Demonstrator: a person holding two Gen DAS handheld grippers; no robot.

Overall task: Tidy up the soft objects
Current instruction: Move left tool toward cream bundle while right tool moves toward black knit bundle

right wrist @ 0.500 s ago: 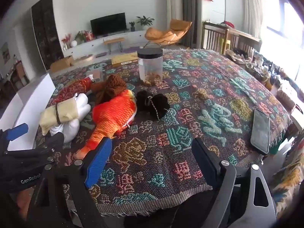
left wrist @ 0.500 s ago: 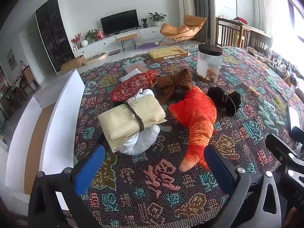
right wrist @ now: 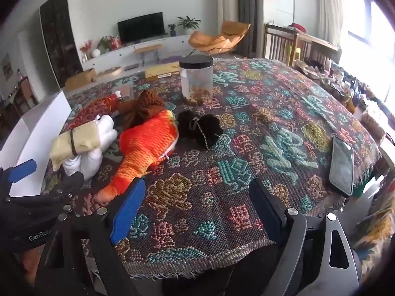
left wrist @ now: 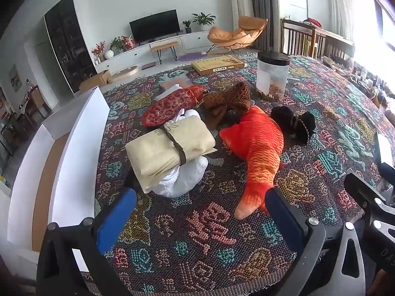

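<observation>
Soft things lie in a cluster on the patterned tablecloth [left wrist: 209, 234]. An orange plush fish [left wrist: 256, 148] lies in the middle, also in the right wrist view [right wrist: 148, 143]. A cream cloth roll tied with a brown band [left wrist: 170, 148] rests on a white plush [left wrist: 182, 180]. Behind are a red patterned pouch [left wrist: 172, 103], a brown knitted piece [left wrist: 229, 98] and a black tied bundle [left wrist: 293, 120]. My left gripper [left wrist: 200, 212] is open and empty, just short of the fish's tail. My right gripper [right wrist: 197, 204] is open and empty over the cloth's near edge.
A clear jar with a black lid [left wrist: 271, 76] stands behind the soft things. A flat yellow box [left wrist: 219, 64] lies at the far edge. A phone [right wrist: 342, 165] lies near the right edge. A white box with a tall wall [left wrist: 76, 148] stands to the left.
Both views have shifted only slightly; the objects lie as before and both grippers stay open.
</observation>
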